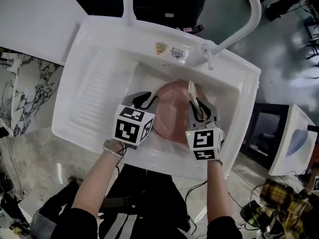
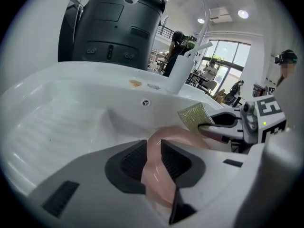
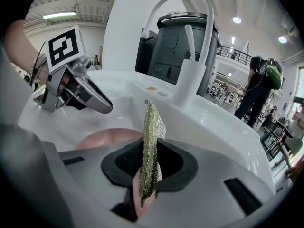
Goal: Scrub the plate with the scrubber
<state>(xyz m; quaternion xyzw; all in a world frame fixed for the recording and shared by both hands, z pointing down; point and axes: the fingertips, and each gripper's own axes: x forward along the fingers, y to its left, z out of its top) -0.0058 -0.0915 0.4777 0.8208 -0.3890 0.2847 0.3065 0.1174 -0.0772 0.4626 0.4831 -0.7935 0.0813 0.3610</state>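
Here, left gripper [image 2: 153, 146] spread around pink plate [image 1: 172, 111] rim, right gripper [image 3: 150, 148] pinching scrubber [image 3: 151, 125], sink stickers [image 1: 160, 48] illegible.

no legible text or labels

Pink plate [image 1: 172, 109], white sink [image 1: 99, 44], and a seemingly green-gold, speckled scrubber [image 3: 149, 146].

Glossy grey floor [image 1: 284, 49], marble-veined slab [image 1: 35, 93] at left, tall bright windows [image 2: 232, 56], round ceiling lights [image 2: 243, 14] overhead.
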